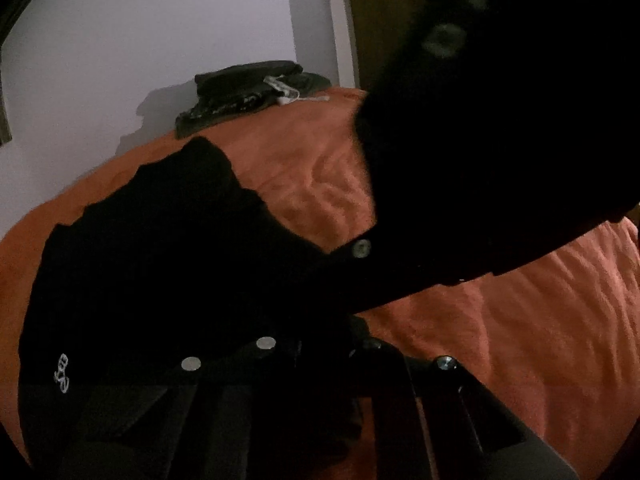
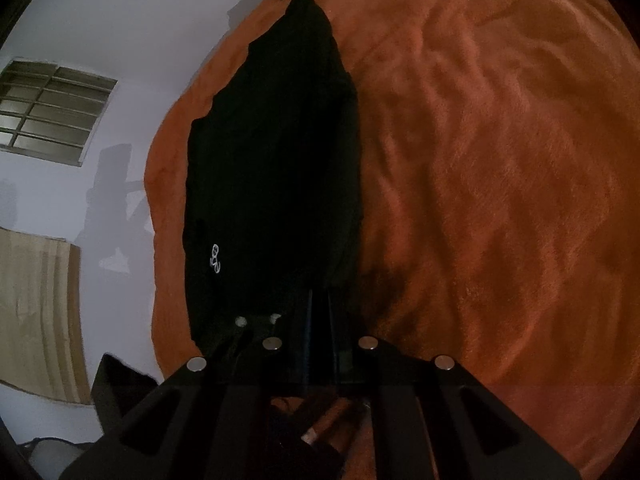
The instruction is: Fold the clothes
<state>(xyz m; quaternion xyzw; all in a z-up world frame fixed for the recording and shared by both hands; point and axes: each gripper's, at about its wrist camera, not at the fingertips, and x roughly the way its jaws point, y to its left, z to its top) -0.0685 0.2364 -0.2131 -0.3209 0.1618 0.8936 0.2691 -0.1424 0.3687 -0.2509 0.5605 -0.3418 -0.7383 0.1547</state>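
Black garment (image 2: 276, 168): lies lengthwise on the orange bedspread (image 2: 500, 168), near the bedspread's wall-side edge, its far end tapering toward the top of the right wrist view. A small white printed mark (image 2: 216, 258) sits on its left part, near the hem.

Right tongs (image 2: 320, 312): fingers drawn together, tips at the near edge of the garment and pinching the dark cloth there.

Left tongs (image 1: 320, 332): lost against the black cloth in the left wrist view; fingers pressed together, whether cloth is caught between them cannot be told. The other tool's dark body (image 1: 500, 140) crosses the upper right of that view, blurred.

Stack of dark folded clothes (image 1: 248, 92): at the far end of the bed, against the white wall (image 1: 140, 40), well apart from the garment.

Barred window (image 2: 52, 110): set in the wall, left side of the right wrist view.

Tan panel (image 2: 36, 312): below the window, low on the same wall.
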